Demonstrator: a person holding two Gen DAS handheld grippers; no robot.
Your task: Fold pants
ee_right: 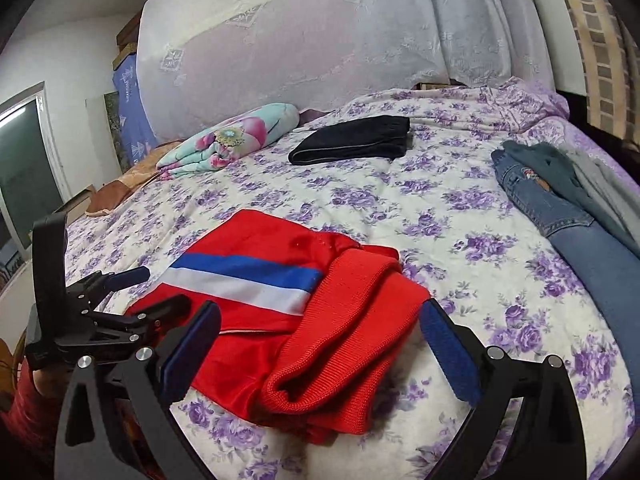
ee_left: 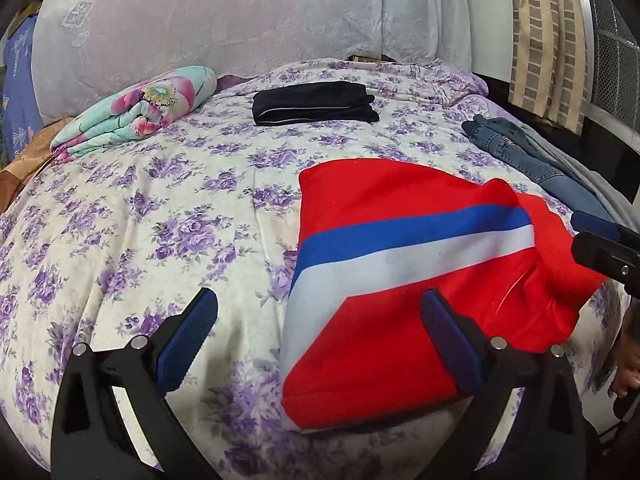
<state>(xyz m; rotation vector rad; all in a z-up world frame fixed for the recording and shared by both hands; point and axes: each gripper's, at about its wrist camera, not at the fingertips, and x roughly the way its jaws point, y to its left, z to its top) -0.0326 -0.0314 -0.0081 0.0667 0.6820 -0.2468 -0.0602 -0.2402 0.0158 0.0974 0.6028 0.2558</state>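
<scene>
Lying folded on the floral bedspread [ee_left: 160, 208], the red pants [ee_left: 384, 280] sit ahead of my left gripper [ee_left: 320, 344], whose spread jaws hold nothing, its right finger over the cloth, and between my right gripper's [ee_right: 320, 352] released, empty fingers; underneath layers are hidden.

Your jeans [ee_right: 560, 208] run off the right edge; a grey garment [ee_right: 600, 192] covers their far side.

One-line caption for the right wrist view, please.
Open right gripper over folded red pants on floral bedspread; jeans lie right.
</scene>
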